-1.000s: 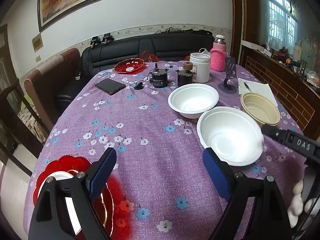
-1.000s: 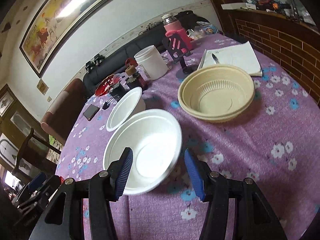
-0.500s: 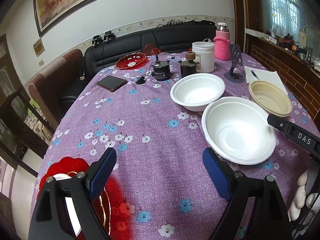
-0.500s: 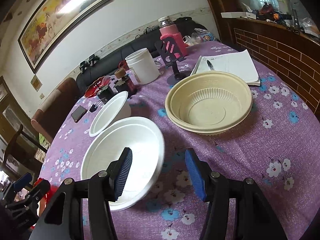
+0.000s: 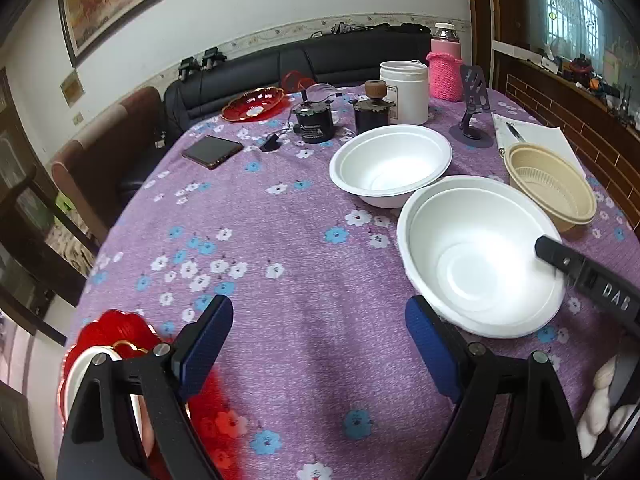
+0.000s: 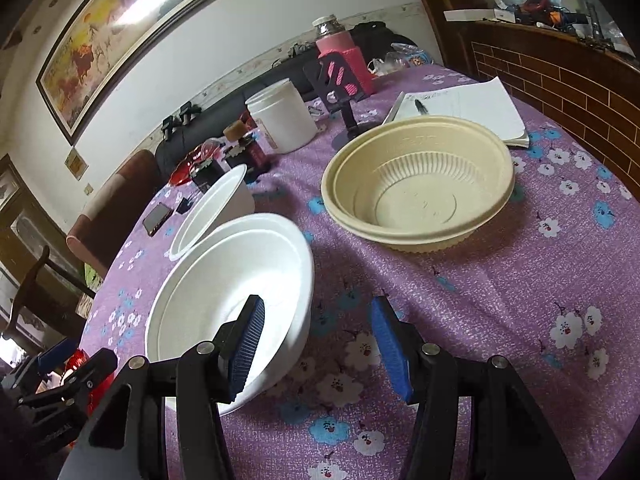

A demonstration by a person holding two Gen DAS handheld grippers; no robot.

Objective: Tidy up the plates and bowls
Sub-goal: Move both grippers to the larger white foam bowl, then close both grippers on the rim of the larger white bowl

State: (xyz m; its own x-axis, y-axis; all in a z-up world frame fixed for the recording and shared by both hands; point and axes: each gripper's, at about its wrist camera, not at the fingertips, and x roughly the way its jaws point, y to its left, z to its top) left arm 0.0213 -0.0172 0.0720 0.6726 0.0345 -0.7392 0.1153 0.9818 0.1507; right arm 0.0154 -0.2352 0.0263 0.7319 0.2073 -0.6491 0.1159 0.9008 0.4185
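Observation:
Two white foam bowls stand on the purple flowered tablecloth: a near one [image 5: 480, 256] [image 6: 224, 288] and a farther one [image 5: 390, 168] [image 6: 212, 208]. A tan plastic bowl [image 5: 548, 184] [image 6: 416, 192] stands to their right. My right gripper [image 6: 320, 340] is open, its jaws straddling the near white bowl's right rim, one finger [image 5: 588, 280] inside the bowl. My left gripper [image 5: 320, 348] is open and empty above bare cloth. A red plate with a white dish [image 5: 100, 360] lies under its left finger. Another red plate [image 5: 254, 104] sits at the far side.
At the table's far side stand a white jar [image 5: 404, 92], a pink-sleeved bottle [image 5: 444, 68], two dark small jars [image 5: 314, 120], a phone stand [image 5: 472, 112], a phone [image 5: 212, 152] and a notebook with pen [image 6: 460, 108]. A black sofa [image 5: 320, 60] lies behind.
My right gripper has moved in over the near white bowl's rim, one finger now inside it. The left gripper has risen and drawn back slightly, staying open.

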